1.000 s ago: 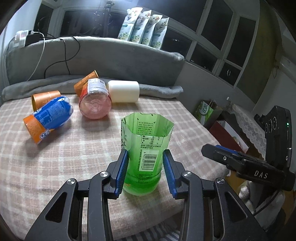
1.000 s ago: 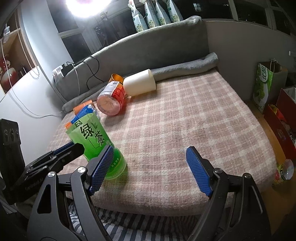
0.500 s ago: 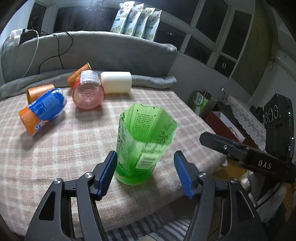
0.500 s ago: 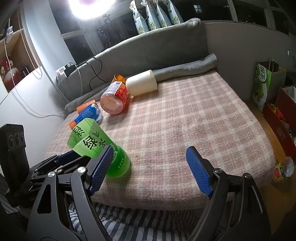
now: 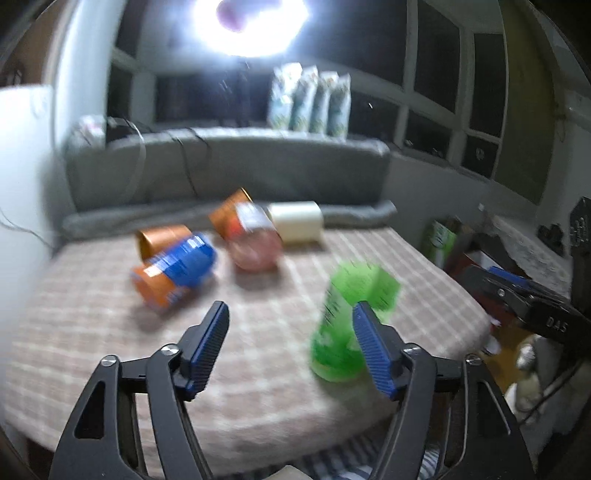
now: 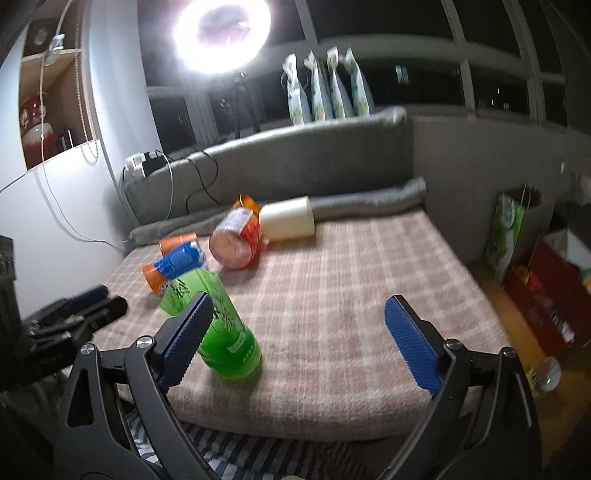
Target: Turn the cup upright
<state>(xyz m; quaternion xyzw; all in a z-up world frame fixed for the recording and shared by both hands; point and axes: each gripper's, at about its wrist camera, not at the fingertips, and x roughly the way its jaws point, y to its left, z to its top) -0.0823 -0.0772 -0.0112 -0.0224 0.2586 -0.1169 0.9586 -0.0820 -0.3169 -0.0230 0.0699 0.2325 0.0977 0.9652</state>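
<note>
A green cut-bottle cup (image 5: 341,328) stands on its base near the front edge of the checked blanket (image 5: 258,332), leaning a little; it also shows in the right wrist view (image 6: 218,325). My left gripper (image 5: 291,347) is open and empty, with the cup behind its right finger. My right gripper (image 6: 295,343) is open and empty, with the cup behind its left finger. Further back lie a blue-orange cup (image 5: 173,269), an orange cup (image 5: 159,240), a pink-red cup (image 5: 255,240) and a cream cup (image 5: 295,221), all on their sides. The left wrist view is blurred.
A grey bolster (image 6: 332,158) and rolled grey towel (image 6: 369,206) line the back of the blanket. A ring light (image 6: 221,33) glares above. A green bag (image 6: 506,236) and red box (image 6: 546,295) stand on the floor to the right. My left gripper shows at the left (image 6: 74,314).
My left gripper has let go of the green cup, opened wider and drawn back up and to the left. Both views have tilted upward. The green cup now stands free.
</note>
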